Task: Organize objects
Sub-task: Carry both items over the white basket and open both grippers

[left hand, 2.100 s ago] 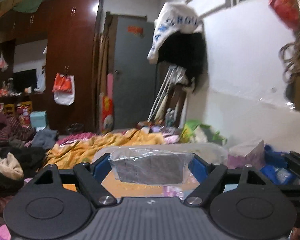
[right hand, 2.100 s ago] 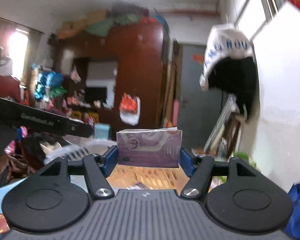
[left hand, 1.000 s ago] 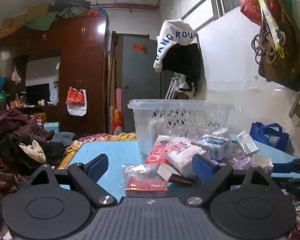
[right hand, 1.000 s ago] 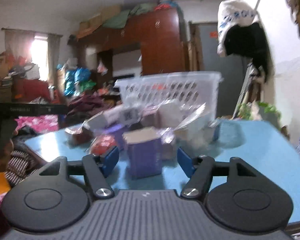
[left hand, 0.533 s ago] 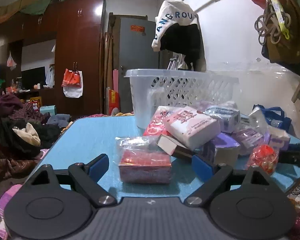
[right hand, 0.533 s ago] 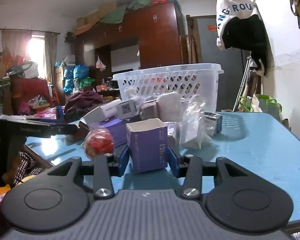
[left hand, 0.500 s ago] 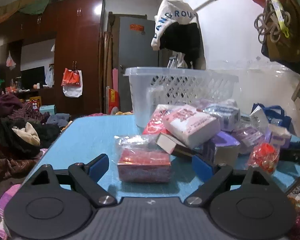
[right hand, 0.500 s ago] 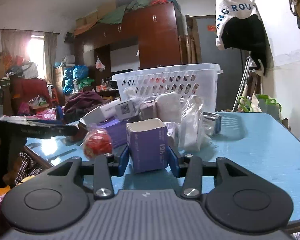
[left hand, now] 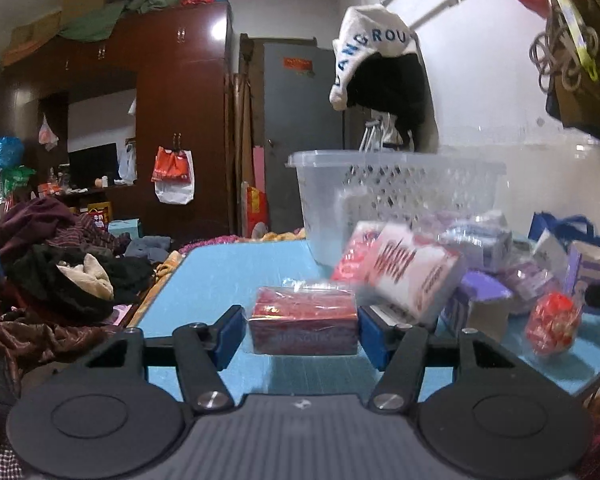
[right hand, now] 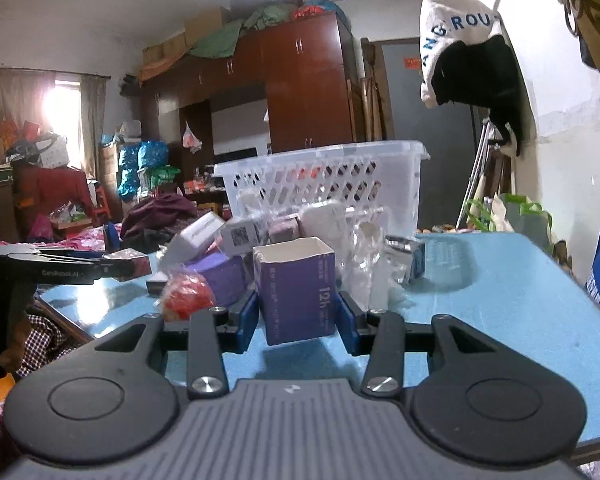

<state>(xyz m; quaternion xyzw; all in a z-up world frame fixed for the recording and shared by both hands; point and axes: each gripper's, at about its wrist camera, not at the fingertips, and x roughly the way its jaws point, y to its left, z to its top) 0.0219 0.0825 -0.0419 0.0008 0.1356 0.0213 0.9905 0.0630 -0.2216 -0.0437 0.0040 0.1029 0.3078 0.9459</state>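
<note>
Two grippers in use, one per view. Left gripper point(left hand: 302, 334), lower centre of the left view: jaws just closed in, blue pads now pressed against both ends of a red pack point(left hand: 303, 326) wrapped in clear film, resting on or just above the blue table point(left hand: 228, 276). Behind it, right of centre: tilted white-and-red pack point(left hand: 414, 272), purple boxes, round red packet point(left hand: 554, 328) at lower right, all heaped before a white basket point(left hand: 396, 196) at mid-frame. Right gripper point(right hand: 296, 320), lower centre of the right view: jaws likewise just closed, clamped on an upright purple box point(right hand: 296, 292), open-topped, marked "12h", bottom edge clear of the tabletop with shadow beneath. Red packet point(right hand: 186, 294) just left of that box; clear bag point(right hand: 370, 256) and small packs behind; basket at upper centre, contents partly visible through lattice. Left gripper also seen at far left edge of the right view, side-on, with the red pack between its fingers. Cluttered room beyond: wardrobe point(right hand: 304, 80), clothes heap.
</note>
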